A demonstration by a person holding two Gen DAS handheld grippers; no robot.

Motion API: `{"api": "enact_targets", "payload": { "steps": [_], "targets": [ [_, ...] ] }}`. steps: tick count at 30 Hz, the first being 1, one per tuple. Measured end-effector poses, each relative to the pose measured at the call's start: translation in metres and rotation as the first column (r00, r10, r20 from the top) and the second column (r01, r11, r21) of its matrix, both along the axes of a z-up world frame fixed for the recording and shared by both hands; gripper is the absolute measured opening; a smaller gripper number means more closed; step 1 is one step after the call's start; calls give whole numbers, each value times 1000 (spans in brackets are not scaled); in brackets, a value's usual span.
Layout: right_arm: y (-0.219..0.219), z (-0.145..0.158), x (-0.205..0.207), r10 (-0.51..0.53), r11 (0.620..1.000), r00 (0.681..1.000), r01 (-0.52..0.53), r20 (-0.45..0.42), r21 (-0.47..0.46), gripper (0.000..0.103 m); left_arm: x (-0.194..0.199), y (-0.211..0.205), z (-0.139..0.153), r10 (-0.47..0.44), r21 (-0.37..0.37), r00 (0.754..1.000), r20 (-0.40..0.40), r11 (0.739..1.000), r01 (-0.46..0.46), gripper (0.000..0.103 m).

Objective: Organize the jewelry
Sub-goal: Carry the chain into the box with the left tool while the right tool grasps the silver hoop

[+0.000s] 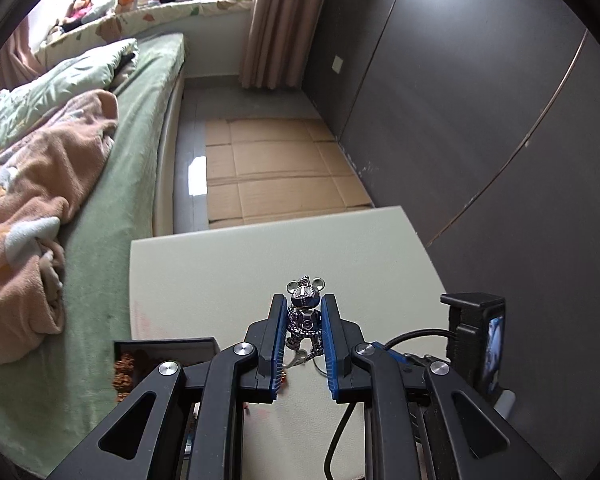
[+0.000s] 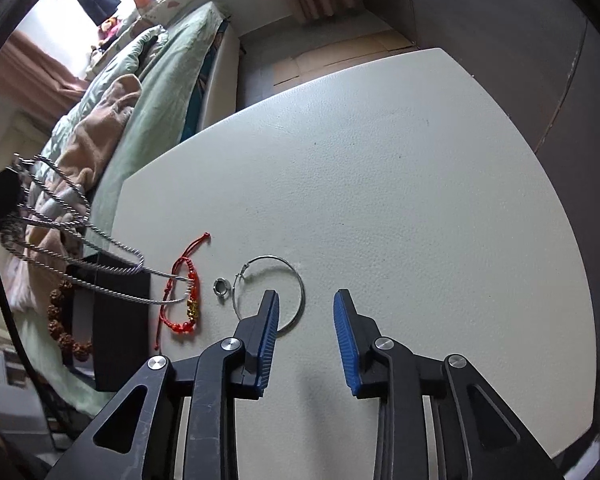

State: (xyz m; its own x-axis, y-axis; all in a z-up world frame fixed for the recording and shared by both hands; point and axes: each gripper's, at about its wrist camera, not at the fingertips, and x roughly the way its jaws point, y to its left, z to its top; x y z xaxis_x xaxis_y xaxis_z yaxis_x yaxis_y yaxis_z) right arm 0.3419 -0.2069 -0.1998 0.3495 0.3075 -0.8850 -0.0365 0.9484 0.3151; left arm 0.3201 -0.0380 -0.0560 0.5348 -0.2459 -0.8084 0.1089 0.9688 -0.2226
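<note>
Left fingers [image 1: 302, 312] pinching bear pendant [image 1: 305, 300], white table [image 2: 380, 160], bed [image 1: 140, 128]

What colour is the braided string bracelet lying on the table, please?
Red, with gold beads; the right wrist view shows it best.

Left wrist view: steeply downward, raised above table [image 1: 228, 272]. Right wrist view: downward, nearer tabletop. Shared: table, bed [image 1: 112, 184] at frame left.

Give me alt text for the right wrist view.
The right tool hovers open and empty over a white table, its left finger overlapping a thin silver hoop. Left of the hoop lie a small silver ring and a red cord bracelet; twisted silver chains hang above a black box.
</note>
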Motion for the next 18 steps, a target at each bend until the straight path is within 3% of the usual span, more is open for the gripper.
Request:
{"api": "enact_targets", "payload": {
  "steps": [4,10,18],
  "targets": [
    [6,8,7,9,998,1000,-9,-8,55,30,-4,14,21,18,-6,999,41,1000,-18,18],
    [23,0,18,10,998,999,-7,-52,57,30,-11,36,40,39,-19,996,79,999,-37,18],
    [54,-14,29,25,999,997,-28,-79,-39,26,-25,69,52,85,-32,990,112,996,-81,18]
  ]
}}
